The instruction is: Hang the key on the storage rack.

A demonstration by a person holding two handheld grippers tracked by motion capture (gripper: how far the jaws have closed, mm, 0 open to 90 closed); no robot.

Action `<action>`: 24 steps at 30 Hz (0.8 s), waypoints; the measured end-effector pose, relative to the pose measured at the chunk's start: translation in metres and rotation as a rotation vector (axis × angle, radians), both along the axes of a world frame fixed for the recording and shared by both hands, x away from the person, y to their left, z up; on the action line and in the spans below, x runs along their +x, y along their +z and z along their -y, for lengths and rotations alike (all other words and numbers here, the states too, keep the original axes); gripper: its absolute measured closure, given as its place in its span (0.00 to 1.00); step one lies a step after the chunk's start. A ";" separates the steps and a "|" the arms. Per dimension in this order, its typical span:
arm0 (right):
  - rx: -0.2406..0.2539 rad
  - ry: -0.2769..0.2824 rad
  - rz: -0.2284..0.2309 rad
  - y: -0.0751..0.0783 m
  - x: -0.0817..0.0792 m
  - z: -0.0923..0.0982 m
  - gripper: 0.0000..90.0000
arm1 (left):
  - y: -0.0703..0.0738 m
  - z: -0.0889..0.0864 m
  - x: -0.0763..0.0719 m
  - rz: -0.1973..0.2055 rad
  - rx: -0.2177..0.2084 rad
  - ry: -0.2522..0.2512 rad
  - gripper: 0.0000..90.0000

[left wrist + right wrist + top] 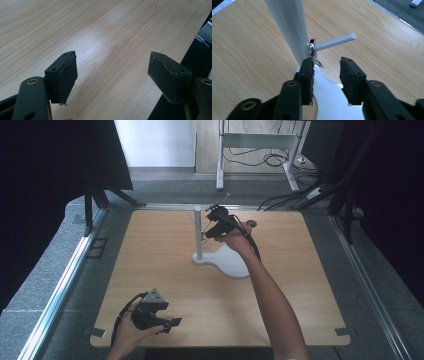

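OK, my right claw (327,71) sits at the stand's post (289,27), centre of the high view, jaws partly apart with nothing between them. A small metal ring (312,47) hangs on the peg (334,41) by the post. Looks like the release step. Next: back straight off without snagging it. Left claw (112,75) is wide, empty, bottom left.

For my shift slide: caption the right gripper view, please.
Right hand-held gripper, jaws apart with nothing between them, at a white stand's post where a small metal ring hangs on its side peg.
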State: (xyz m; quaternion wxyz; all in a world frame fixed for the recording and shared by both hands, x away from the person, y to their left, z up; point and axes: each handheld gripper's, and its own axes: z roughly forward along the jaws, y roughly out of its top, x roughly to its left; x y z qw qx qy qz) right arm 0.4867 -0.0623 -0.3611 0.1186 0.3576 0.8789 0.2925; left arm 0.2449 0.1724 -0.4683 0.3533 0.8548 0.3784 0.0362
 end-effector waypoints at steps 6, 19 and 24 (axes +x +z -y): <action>0.024 0.014 0.015 0.001 -0.011 0.010 0.62 | -0.001 0.002 0.000 -0.003 0.005 -0.003 0.27; 0.070 0.033 0.029 -0.006 -0.059 0.068 0.60 | -0.001 0.006 -0.001 0.013 0.049 0.013 0.27; 0.085 0.044 0.033 -0.013 -0.077 0.086 0.60 | -0.003 0.008 -0.001 0.009 0.050 0.012 0.27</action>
